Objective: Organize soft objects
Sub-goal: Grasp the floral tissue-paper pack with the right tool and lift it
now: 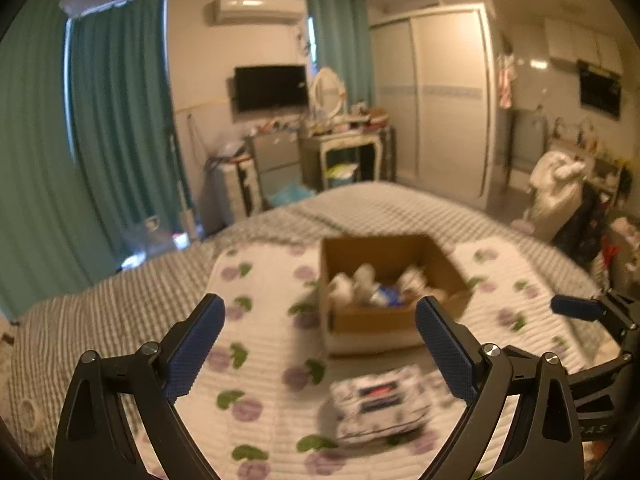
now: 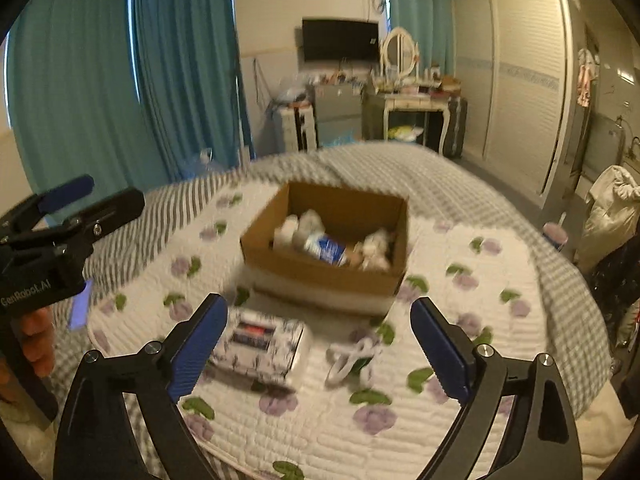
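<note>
Bedroom, warm dim light, both views blurred. Teal curtains (image 1: 112, 120) cover window on left wall; second narrower teal curtain (image 1: 340, 40) beside wardrobe. White air conditioner (image 1: 256, 8) high on far wall, black television (image 1: 271, 87) mounted under it. Dressing table (image 2: 408, 104) with oval mirror (image 2: 400, 50) right of television, cluttered on top. Tall white sliding-door wardrobe (image 2: 516, 72) at right. Bed (image 1: 380, 204) with grey-striped cover fills foreground.

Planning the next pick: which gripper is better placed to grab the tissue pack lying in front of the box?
Left, probably. The tissue pack sits low between the open left gripper fingers, while it lies off toward the right gripper's left finger.
</note>
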`<action>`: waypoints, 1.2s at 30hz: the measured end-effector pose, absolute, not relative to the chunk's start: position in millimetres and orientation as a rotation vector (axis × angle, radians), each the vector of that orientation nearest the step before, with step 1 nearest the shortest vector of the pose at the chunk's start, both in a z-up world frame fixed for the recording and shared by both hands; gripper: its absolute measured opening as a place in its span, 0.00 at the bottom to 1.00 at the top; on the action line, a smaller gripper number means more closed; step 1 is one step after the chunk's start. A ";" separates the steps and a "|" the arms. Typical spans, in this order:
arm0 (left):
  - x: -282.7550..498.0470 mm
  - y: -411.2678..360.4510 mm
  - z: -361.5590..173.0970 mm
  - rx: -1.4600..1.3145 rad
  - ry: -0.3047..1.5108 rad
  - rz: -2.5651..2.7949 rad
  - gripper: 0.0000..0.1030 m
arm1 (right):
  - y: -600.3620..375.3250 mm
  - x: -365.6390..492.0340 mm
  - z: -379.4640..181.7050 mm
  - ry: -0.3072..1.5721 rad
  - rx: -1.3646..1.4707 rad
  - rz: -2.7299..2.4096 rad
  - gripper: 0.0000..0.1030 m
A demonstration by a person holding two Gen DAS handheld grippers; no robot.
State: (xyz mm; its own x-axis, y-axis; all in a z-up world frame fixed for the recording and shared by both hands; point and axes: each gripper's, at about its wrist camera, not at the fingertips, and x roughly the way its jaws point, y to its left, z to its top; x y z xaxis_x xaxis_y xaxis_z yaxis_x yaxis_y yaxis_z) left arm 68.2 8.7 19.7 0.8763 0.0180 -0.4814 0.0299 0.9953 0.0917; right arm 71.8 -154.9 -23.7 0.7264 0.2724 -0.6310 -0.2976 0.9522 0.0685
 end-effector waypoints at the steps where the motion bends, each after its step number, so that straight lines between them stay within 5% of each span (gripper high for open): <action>1: 72.5 12.2 5.8 0.105 0.524 0.008 0.95 | -152.0 74.9 -33.9 0.704 -0.033 0.322 0.91; 11: 83.2 46.4 -83.0 0.063 0.665 0.103 0.95 | -108.4 115.7 -132.9 0.868 -0.040 0.373 0.91; 24: 96.9 61.3 -130.8 0.055 0.760 0.117 0.95 | -79.8 136.0 -204.5 0.982 -0.005 0.381 0.84; 32: 85.4 55.3 -110.5 0.076 0.734 0.128 0.95 | -79.0 112.5 -174.3 0.878 -0.006 0.396 0.44; 36: 77.6 40.6 -92.4 0.080 0.703 0.101 0.95 | -98.6 96.1 -143.6 0.801 0.019 0.391 0.40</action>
